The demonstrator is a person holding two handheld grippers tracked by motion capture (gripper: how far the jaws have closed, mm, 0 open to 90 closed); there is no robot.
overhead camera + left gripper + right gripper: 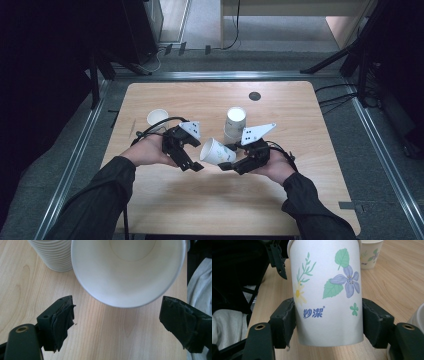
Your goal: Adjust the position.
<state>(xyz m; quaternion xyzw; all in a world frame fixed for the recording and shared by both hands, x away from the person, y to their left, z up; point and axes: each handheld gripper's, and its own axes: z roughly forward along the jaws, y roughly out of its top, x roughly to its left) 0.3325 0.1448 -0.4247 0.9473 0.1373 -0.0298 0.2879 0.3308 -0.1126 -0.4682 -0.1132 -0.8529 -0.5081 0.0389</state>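
Our right gripper [328,322] clamps printed paper cup [327,290] sideways above table [210,195]; our left gripper [117,322] gapes, nothing held, facing cup mouth.

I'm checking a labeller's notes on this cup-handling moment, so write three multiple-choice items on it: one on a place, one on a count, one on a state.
1. Where does the stack of cups stand?
A. On the table, beyond the right gripper
B. On the floor
C. On a shelf

2. How many single cups stand alone at the table's left?
A. None
B. One
C. Three

3. How is the flowered cup held?
A. Loose on the table
B. In the left gripper
C. Clamped in the right gripper, tilted with its mouth toward the left gripper

Answers:
1 A, the high view shows the stack upright on the wood just past the right hand.
2 B, one lone cup stands there.
3 C, the right gripper view shows both pads pressing its sides, and the left jaws stand open short of its rim.
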